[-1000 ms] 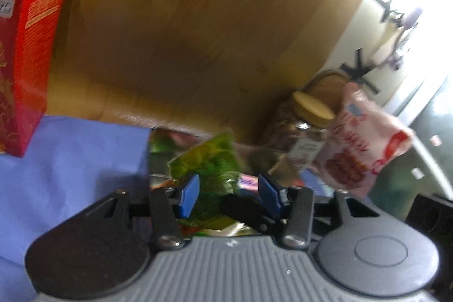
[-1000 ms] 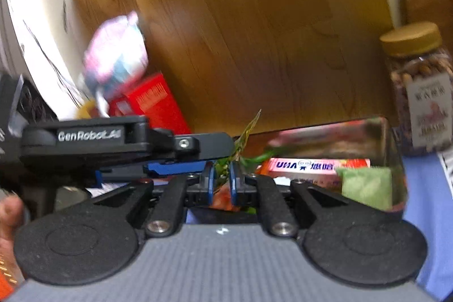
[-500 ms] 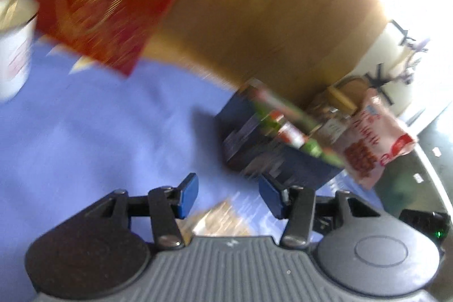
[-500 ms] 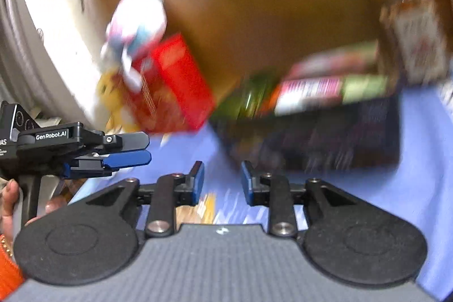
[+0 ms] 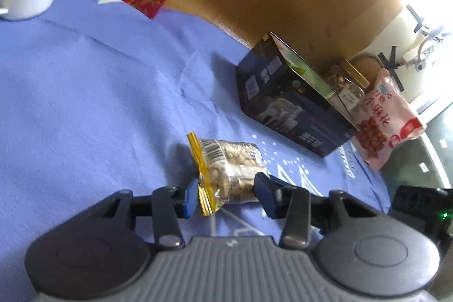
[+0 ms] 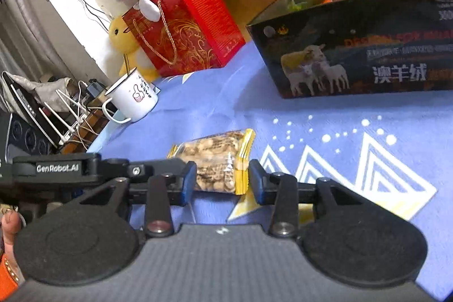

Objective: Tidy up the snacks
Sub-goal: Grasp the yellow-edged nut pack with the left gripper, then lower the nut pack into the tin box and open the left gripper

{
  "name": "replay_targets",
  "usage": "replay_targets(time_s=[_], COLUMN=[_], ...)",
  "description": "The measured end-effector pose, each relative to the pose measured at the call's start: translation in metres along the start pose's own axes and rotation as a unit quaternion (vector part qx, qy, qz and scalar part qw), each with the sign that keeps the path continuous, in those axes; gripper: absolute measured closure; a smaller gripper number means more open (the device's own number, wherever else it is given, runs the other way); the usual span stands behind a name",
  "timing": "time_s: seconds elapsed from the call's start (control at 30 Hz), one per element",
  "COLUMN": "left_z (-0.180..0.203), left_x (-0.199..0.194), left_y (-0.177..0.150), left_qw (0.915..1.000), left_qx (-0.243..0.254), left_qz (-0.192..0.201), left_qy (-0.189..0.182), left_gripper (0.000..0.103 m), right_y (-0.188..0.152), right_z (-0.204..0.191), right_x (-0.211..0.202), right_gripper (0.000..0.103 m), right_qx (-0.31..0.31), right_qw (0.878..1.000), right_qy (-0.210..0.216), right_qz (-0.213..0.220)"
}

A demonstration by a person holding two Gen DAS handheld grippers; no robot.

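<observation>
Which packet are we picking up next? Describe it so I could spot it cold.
Start from the blue tablecloth and find the dark box printed with sheep. In front of it, alone on the bare cloth, lies the small clear snack packet, between the fingers of both grippers. Unlike the big pink bag and the jar behind the box, it is see-through, with gold crimped ends and pale brown pieces inside.

Gold-edged clear snack packet (image 5: 226, 169), blue cloth (image 5: 99, 104) with white triangles, dark sheep-printed box (image 6: 362, 53), red gold-swirled bag (image 6: 184, 24), white mug (image 6: 133, 98)
</observation>
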State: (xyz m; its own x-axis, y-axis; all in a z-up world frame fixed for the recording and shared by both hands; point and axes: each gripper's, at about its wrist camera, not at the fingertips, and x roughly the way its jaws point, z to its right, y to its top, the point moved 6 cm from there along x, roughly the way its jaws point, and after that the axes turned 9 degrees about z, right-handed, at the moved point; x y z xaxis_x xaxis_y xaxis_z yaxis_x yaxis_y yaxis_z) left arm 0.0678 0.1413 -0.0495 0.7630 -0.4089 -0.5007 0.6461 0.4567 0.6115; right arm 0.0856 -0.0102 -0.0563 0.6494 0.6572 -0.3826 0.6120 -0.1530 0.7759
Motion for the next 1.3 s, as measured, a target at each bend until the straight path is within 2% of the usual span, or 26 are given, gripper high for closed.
replay_targets(time_s=[0.07, 0.2, 0.37, 0.57, 0.77, 0.97, 1.07, 1.1, 1.17, 1.23, 1.3], left_z=[0.006, 0.026, 0.06, 0.114, 0.155, 0.167, 0.163, 0.16, 0.16, 0.16, 0.161], left_x=[0.0, 0.006, 0.01, 0.027, 0.069, 0.127, 0.152, 0.154, 0.152, 0.148, 0.142], left_y=[-0.003, -0.005, 0.01, 0.042, 0.074, 0.085, 0.084, 0.083, 0.082, 0.083, 0.083], left_qw=[1.0, 0.9996, 0.9978, 0.9923, 0.9878, 0.9889, 0.9903, 0.9903, 0.9894, 0.989, 0.9887], left_qx=[0.005, 0.019, 0.046, 0.096, 0.12, 0.12, 0.125, 0.127, 0.132, 0.138, 0.142], left_qz=[-0.003, -0.01, -0.002, 0.016, 0.016, -0.002, -0.012, -0.012, -0.005, 0.005, 0.013], left_qy=[-0.003, -0.017, -0.048, -0.076, -0.098, -0.087, -0.06, -0.056, -0.059, -0.053, -0.045], left_gripper=[0.062, 0.062, 0.062, 0.062, 0.062, 0.062, 0.059, 0.059, 0.057, 0.057, 0.057], right_y=[-0.001, -0.001, 0.012, 0.049, 0.095, 0.125, 0.127, 0.127, 0.127, 0.127, 0.127], right_z=[0.003, 0.009, 0.013, 0.021, 0.046, 0.084, 0.104, 0.108, 0.113, 0.115, 0.118], right_x=[-0.005, -0.015, -0.034, -0.065, -0.079, -0.067, -0.057, -0.053, -0.053, -0.061, -0.069], right_gripper=[0.06, 0.073, 0.073, 0.073, 0.073, 0.073, 0.068, 0.059, 0.05, 0.05, 0.05], right_qx=[0.012, 0.033, 0.029, 0.008, -0.003, -0.013, -0.029, -0.041, -0.063, -0.066, -0.058], right_qw=[1.0, 0.999, 0.997, 0.99, 0.98, 0.973, 0.97, 0.968, 0.958, 0.952, 0.951], right_qy=[-0.002, -0.006, -0.023, -0.042, -0.07, -0.112, -0.141, -0.156, -0.187, -0.191, -0.186], right_qz=[0.004, 0.02, 0.061, 0.135, 0.185, 0.2, 0.196, 0.194, 0.206, 0.232, 0.241])
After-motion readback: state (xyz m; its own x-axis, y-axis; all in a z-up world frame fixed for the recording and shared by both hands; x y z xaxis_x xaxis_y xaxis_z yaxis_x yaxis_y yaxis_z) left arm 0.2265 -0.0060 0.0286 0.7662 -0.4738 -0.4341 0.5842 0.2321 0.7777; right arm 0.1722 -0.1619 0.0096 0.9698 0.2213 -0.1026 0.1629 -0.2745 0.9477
